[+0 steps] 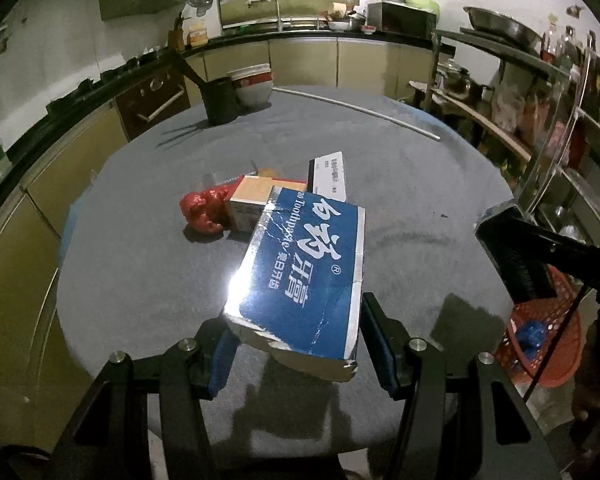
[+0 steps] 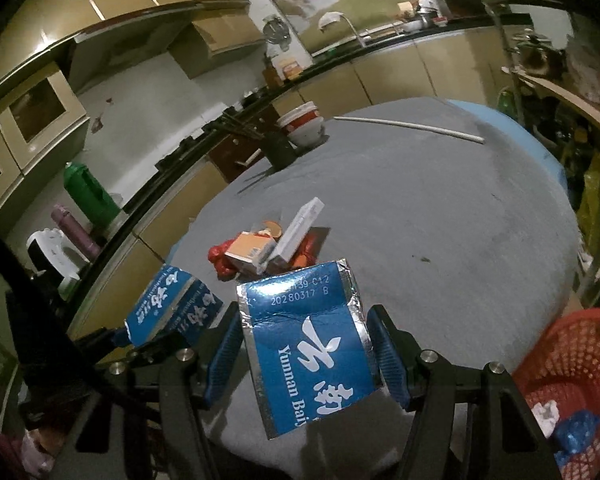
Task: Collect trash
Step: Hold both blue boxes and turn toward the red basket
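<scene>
My left gripper (image 1: 300, 344) is shut on a blue and silver toothpaste box (image 1: 300, 272), held above the grey round table (image 1: 140, 272). My right gripper (image 2: 304, 352) is shut on a second blue toothpaste box (image 2: 312, 344). The left gripper and its box (image 2: 172, 304) show at the left of the right wrist view. In the middle of the table lies a pile: a crumpled red wrapper (image 1: 202, 210), a small orange box (image 1: 250, 202) and a white box (image 1: 330, 174). A red mesh basket (image 2: 572, 376) at the table's right edge holds blue and white scraps.
A black cup (image 1: 220, 100) and a red and white bowl (image 1: 254, 86) stand at the table's far edge. A white rod (image 1: 364, 110) lies across the far right. Kitchen cabinets run on the left, shelves on the right.
</scene>
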